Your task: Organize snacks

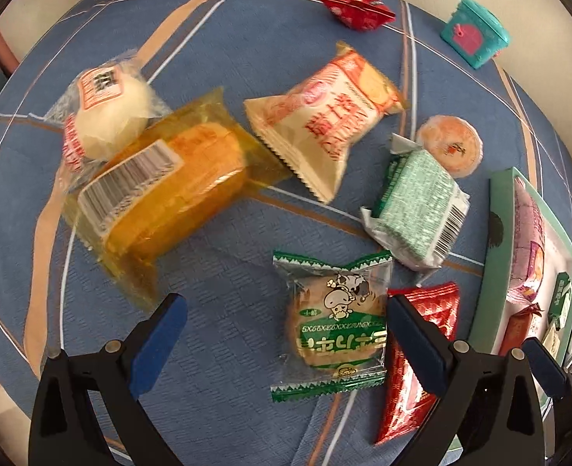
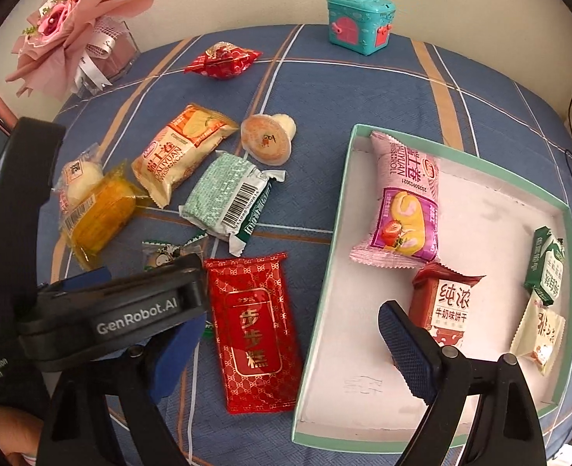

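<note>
Left gripper point(image 1: 286, 330) points steeply down, jaws spread wide and empty, over a green-wrapped biscuit point(image 1: 334, 324) lying flat near the tabletop's point(image 1: 216, 334) near edge, its print upside down.

both wrist views look steeply down, close over the tablecloth point(image 1: 224, 310), sharing the loose snacks.
</note>
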Tool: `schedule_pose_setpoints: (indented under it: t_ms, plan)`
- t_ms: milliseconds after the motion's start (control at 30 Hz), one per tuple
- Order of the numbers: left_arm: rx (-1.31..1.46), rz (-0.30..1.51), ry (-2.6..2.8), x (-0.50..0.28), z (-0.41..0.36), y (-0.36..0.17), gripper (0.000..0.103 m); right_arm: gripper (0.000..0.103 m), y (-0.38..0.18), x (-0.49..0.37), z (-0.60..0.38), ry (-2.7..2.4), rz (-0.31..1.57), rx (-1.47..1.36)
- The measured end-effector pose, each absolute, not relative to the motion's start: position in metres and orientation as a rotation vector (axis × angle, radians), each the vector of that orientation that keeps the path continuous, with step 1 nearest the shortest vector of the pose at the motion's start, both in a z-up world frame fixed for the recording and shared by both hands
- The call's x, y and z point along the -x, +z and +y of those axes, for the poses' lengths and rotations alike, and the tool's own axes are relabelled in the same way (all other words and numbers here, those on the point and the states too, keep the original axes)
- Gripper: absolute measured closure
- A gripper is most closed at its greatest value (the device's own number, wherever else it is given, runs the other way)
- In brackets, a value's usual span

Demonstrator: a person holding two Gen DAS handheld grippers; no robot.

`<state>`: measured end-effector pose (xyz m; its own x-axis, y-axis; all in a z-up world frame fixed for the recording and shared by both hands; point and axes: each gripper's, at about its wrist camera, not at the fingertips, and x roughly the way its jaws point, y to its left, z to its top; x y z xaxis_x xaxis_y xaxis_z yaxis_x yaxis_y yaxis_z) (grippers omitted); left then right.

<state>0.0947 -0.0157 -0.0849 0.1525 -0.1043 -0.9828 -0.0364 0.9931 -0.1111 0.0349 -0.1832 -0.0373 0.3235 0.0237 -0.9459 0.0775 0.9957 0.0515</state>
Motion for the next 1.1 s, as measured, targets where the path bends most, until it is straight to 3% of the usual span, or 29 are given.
schedule_pose_setpoints:
  t_ms: [267, 333, 467, 533, 667, 767, 1100]
  plan:
    - [0.157, 1.407, 0.031, -0.089, 0.02, -0.084, 0.001, 0.011, -0.039, -0.036, -0.175, -0.018, 1.244, -0.085]
    - [0.164, 1.398, 0.048, -0.087, 0.029, -0.082, 0.001, 0.017, -0.037, -0.036, -0.172, -0.012, 1.236, -0.083]
    - [0.177, 1.381, 0.05, -0.086, 0.039, -0.075, 0.001, 0.019, -0.035, -0.039, -0.164, 0.016, 1.217, -0.088]
    - [0.179, 1.377, 0.05, -0.087, 0.041, -0.074, 0.001, 0.026, -0.033, -0.04, -0.161, 0.036, 1.208, -0.091]
    - [0.18, 1.386, 0.046, -0.088, 0.035, -0.076, 0.001, 0.029, -0.038, -0.044, -0.151, 0.06, 1.213, -0.07]
    - [0.186, 1.396, 0.037, -0.085, 0.033, -0.078, 0.001, 0.038, -0.045, -0.047, -0.146, 0.059, 1.233, -0.055]
    - [0.169, 1.395, 0.03, -0.084, 0.017, -0.082, 0.001, 0.038, -0.063, -0.05, -0.146, 0.024, 1.28, -0.039]
